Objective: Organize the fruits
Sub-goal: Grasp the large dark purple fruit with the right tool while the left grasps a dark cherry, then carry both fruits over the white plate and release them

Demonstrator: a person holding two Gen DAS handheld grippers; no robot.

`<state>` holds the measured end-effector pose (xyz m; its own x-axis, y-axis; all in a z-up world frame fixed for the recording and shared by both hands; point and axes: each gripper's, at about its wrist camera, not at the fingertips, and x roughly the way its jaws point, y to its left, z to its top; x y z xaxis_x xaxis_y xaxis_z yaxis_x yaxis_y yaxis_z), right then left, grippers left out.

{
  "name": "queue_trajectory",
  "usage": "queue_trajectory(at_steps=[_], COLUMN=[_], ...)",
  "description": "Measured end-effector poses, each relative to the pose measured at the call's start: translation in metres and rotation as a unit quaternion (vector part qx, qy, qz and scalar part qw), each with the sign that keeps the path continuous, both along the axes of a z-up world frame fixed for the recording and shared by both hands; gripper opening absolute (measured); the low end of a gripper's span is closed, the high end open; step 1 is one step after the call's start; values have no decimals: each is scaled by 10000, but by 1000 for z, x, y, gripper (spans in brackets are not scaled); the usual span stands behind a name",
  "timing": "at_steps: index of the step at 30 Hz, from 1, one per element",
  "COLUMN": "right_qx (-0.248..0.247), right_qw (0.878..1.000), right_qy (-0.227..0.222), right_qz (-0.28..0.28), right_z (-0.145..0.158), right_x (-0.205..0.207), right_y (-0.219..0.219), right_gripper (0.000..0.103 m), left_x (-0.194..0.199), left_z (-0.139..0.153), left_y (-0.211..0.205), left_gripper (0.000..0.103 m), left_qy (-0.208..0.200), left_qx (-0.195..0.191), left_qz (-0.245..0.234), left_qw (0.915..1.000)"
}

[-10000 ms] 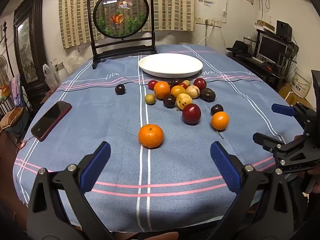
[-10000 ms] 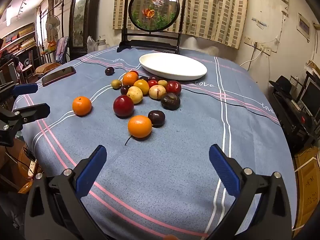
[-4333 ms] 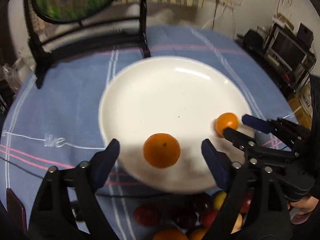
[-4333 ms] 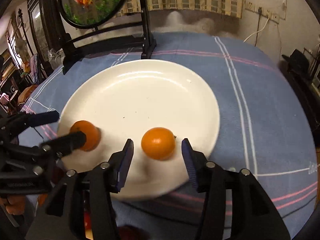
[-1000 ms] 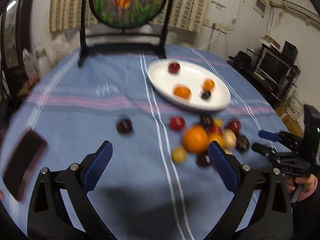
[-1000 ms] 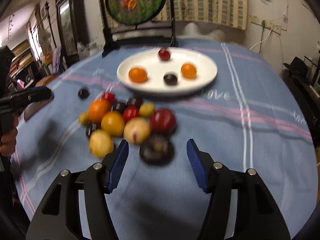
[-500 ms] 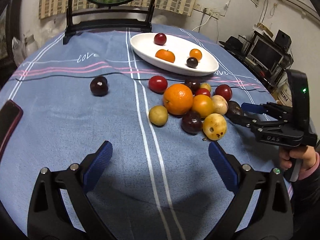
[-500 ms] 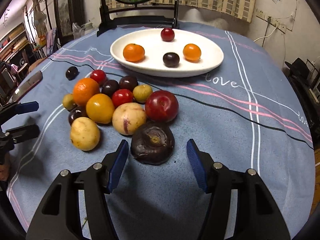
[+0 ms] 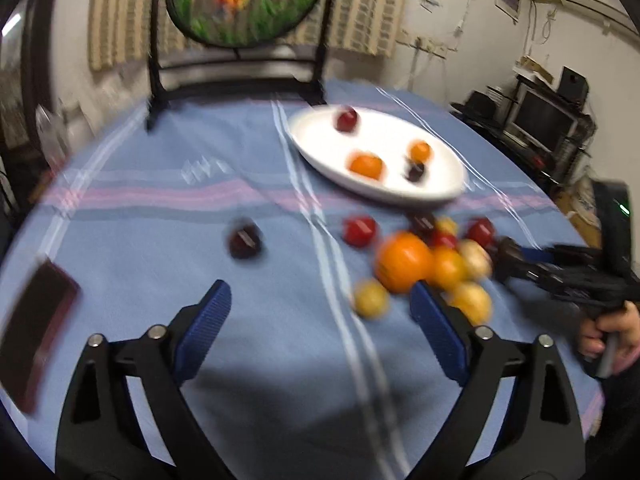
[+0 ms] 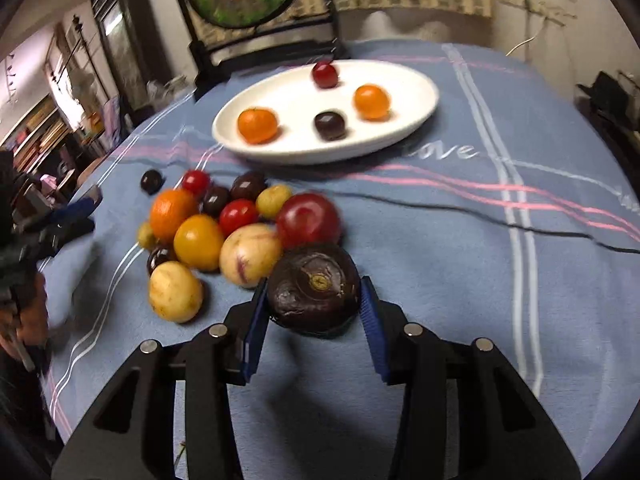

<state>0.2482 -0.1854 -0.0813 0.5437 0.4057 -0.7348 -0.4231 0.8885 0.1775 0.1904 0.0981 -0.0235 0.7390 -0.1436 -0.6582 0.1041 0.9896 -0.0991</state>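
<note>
Since 0.5 s ago we note the right gripper (image 10: pixel 314 312) has advanced and narrowed: its pads now bracket the dark purple fruit (image 10: pixel 314 288) at both sides, contact apparent; fruit looks to sit on the cloth (image 10: pixel 460 280), beside the red apple (image 10: pixel 309 220) at the pile's near edge. Left gripper (image 9: pixel 316 312) hangs wide open, holding nothing, above cloth left of the pile; view blurred. Plate (image 10: pixel 416 80) carries 2 oranges, 1 red & 1 dark fruit. Phone (image 9: pixel 34 336) at far left.

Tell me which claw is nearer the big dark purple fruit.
Right claw: its blue pads flank the dark purple fruit. Left claw hangs open, left of the pile.
</note>
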Motion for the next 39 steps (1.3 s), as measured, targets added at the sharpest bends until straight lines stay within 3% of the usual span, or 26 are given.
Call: queue_trajectory(at_steps=[1,6,7,16,23,26,28,33,39], right_qx=[28,-4,24,17,52,202,431,511,283], right_qw=[10000,9999,9999,9999,9999,9997,9990,9967,9959], right_qy=[-24,-47,-51,-70,-120,-128,-145,-627,-795], right_qz=[-29,-116,-124,-104,-103,-109,-14,-12,-326], right_z=[1,2,2,2,4,9,17,52,52], right_x=[0,0,0,-1,-3,-3,-1,36,102], right_y=[-1,-2,-2,-3,-3,-7,-9,0,18], right_gripper=[44,44,44,44,44,44,44,44,44], left_x=[8,52,59,77,83,81,80,113,179], left_z=[1,-13,-18,-41,-43,-38,-21,25,25], left_y=[5,21,24,26,19,23,19,-17,-65], left_gripper=[85,53,52,51,32,32,32,32,32], left_qy=[16,397,493,813,807,874,688,283,501], left_qx=[67,307,273,356,497,193,37,-178,30], left_qz=[30,193,224,334,355,414,356,-30,-266], left_qw=[10000,9986,9982,9955,9949,9951,9970,9994,9984])
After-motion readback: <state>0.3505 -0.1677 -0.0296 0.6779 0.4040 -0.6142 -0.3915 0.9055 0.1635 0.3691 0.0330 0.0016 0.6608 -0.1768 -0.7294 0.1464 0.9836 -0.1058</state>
